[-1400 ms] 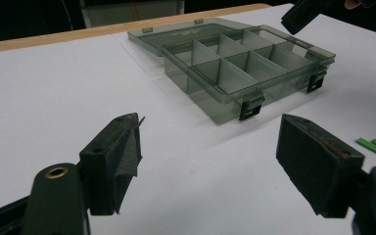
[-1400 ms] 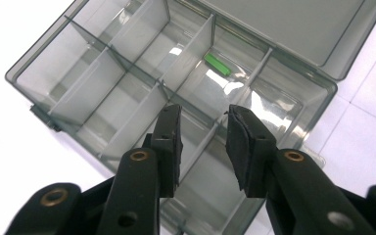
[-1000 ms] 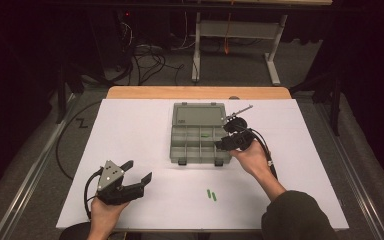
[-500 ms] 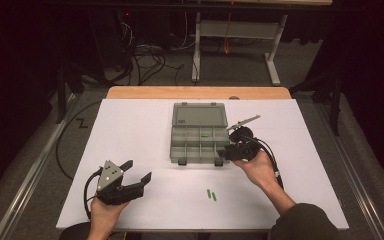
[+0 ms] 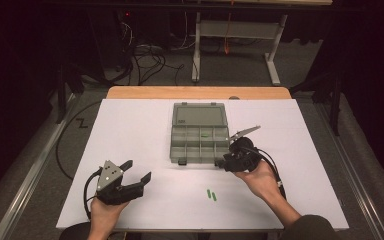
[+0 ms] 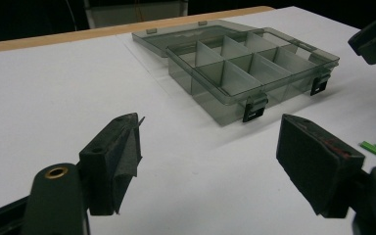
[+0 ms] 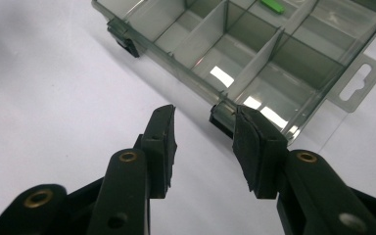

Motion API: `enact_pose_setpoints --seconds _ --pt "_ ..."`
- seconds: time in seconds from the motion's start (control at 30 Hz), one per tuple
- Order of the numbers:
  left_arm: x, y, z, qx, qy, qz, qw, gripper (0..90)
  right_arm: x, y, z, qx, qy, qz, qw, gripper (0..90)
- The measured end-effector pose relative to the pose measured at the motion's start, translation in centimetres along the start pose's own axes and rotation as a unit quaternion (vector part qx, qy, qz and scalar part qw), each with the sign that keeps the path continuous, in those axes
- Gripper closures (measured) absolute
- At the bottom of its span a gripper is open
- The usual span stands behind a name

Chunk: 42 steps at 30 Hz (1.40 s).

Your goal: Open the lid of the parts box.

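White table top (image 5: 130, 130) on a wooden bench, dark room behind with cables on the floor. Grey clear compartment box (image 5: 200, 135) lies open at table centre, lid folded flat to the far side. One green piece (image 5: 205, 133) sits in a middle compartment of the far row. Two more green pieces (image 5: 211, 194) lie loose on the table, near side of the box, well apart from it.

Right gripper (image 5: 229, 161) is at the box's near right corner, just beside its right latch (image 7: 220, 117). Jaws partly apart and just been opening; nothing between them, pads bare.

Left gripper (image 5: 136, 175) rests at the near left, well apart from the box, pointing right. Jaws wide apart, nothing held.
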<state>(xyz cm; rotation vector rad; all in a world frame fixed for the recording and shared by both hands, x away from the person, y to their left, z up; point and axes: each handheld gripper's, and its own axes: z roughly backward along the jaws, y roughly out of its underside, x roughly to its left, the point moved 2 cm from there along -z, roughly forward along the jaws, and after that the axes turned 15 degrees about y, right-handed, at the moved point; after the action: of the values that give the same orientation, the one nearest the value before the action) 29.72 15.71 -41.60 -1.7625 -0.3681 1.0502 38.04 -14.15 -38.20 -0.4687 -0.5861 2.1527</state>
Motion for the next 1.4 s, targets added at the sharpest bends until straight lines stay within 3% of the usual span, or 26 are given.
enact_pose_setpoints --seconds 0.6,1.4 --pt "0.0 0.0 0.0 -0.002 0.0 0.0 1.0 24.7 1.6 1.8 -0.2 0.03 -0.008 0.02 0.9993 63.1" --pt "0.0 -0.1 0.0 -0.003 0.0 0.0 1.0 24.7 4.8 3.3 -0.7 0.082 -0.025 0.07 0.9939 65.4"
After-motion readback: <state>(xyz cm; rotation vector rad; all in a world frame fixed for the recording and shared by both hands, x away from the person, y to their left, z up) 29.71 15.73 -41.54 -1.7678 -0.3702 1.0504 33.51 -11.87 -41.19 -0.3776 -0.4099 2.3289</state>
